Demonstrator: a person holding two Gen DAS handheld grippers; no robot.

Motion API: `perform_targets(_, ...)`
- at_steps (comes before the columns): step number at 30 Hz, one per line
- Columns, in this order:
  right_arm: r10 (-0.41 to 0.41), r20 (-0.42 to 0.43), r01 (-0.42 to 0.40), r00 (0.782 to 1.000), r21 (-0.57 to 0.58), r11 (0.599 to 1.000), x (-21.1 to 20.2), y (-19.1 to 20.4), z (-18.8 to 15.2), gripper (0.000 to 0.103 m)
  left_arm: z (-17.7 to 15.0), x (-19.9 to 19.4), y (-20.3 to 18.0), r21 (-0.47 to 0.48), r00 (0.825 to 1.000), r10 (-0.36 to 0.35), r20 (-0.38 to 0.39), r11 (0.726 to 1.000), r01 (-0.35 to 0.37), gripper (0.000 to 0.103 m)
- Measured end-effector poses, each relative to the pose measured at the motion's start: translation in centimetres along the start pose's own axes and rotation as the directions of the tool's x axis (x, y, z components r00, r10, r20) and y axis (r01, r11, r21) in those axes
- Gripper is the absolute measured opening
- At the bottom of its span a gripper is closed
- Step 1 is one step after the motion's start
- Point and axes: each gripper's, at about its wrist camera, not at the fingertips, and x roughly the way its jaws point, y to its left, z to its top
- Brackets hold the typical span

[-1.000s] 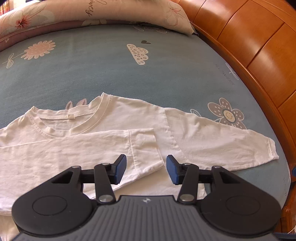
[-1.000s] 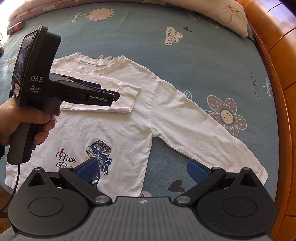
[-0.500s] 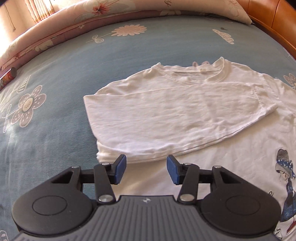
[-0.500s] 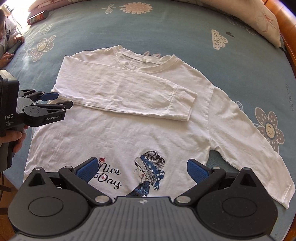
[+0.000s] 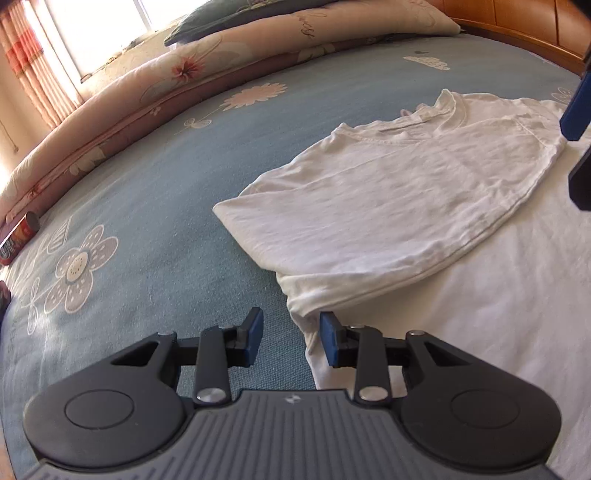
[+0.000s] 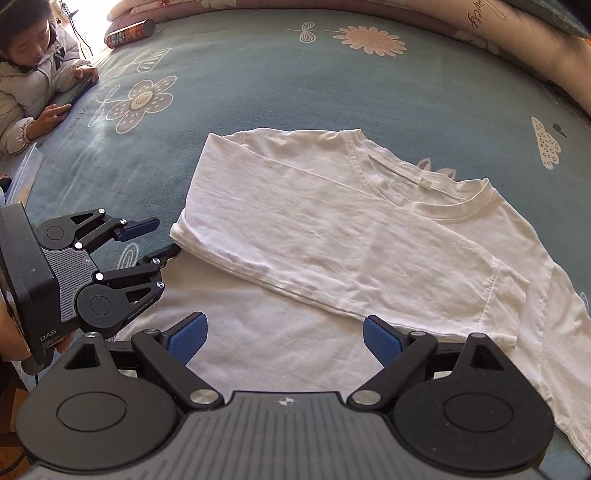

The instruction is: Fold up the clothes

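- At the far left of my right wrist view, a person in a pale padded jacket (image 6: 26, 85) is leaning on the bed's edge, and a cylindrical can (image 6: 129, 32) is lying near the rolled floral quilt (image 5: 155, 96).
- My left gripper (image 5: 291, 336) is pointing down at the left edge of the white long-sleeved T-shirt (image 6: 332, 236). Its jaws are closing, with a bunched fold of the shirt's side edge sitting between the blue pads, which are not pressing on it yet.
- The T-shirt is lying flat on the blue flower-print bedsheet (image 5: 155, 206), with one sleeve (image 6: 388, 258) folded across the chest below the collar (image 6: 436, 192).
- My right gripper (image 6: 284, 338) is hovering over the shirt's body, just below the folded sleeve. Its jaws are wide apart and closing, holding nothing; cloth is lying beneath them.
- At the right, the other sleeve is stretching out towards the sheet's edge.
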Motion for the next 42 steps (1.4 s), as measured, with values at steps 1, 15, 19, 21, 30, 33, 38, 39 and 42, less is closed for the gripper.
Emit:
perform_targets(1, 0.003, -0.002, -0.003, 1.000, -0.006, 1.000, 0.2, 0.3, -0.1, 0.094, 0.2, 0.0, -0.2, 0.032, 1.000, -0.009, 0.025, 0.999, 0.009, 0.028)
perform_targets(15, -0.048, 0.062, 0.050, 0.997, -0.031, 0.998, 1.6, -1.1, 4.1, 0.084, -1.7, -0.6, 0.4, -0.064, 1.000, -0.006, -0.018, 0.998, 0.005, 0.009)
perform_targets(19, -0.113, 0.055, 0.108, 0.992, 0.086, 0.990, 1.9, -4.7, 2.7, 0.084, -2.1, -1.2, 1.5, -0.120, 1.000, 0.004, -0.021, 0.993, -0.006, 0.009)
perform_targets(21, -0.147, 0.062, 0.135, 0.987, 0.159, 0.978, 1.8, -7.3, 1.6, 0.084, -2.3, -1.4, 1.5, -0.121, 1.000, 0.004, -0.025, 0.993, -0.007, 0.009)
perform_targets(30, -0.239, 0.154, 0.172, 0.959, 0.354, 0.919, 2.4, -17.8, -1.3, 0.077, -1.8, -1.6, 1.5, -0.206, 0.998, 0.009, -0.060, 0.978, -0.022, 0.016)
perform_targets(33, -0.249, 0.149, 0.190, 0.957, 0.326, 0.926, 4.0, -19.0, -1.7, 0.070, -1.9, -1.6, 1.2, -0.241, 0.996, 0.015, -0.087, 0.970, -0.036, 0.017)
perform_targets(38, -0.242, 0.173, 0.167, 0.955, 0.362, 0.917, 5.3, -20.9, -2.6, 0.070, -2.3, -1.1, 0.5, -0.272, 0.993, 0.034, -0.116, 0.960, -0.065, 0.017)
perform_targets(39, -0.241, 0.169, 0.165, 0.956, 0.371, 0.914, 5.7, -21.3, -2.8, 0.070, -2.4, -1.0, 0.4, -0.280, 0.992, 0.038, -0.119, 0.957, -0.070, 0.017)
perform_targets(42, -0.201, 0.202, 0.105, 0.959, 0.405, 0.908, 6.0, -22.4, -3.5, 0.071, -2.5, -0.9, 0.4, -0.290, 0.992, 0.049, -0.118, 0.954, -0.081, 0.017)
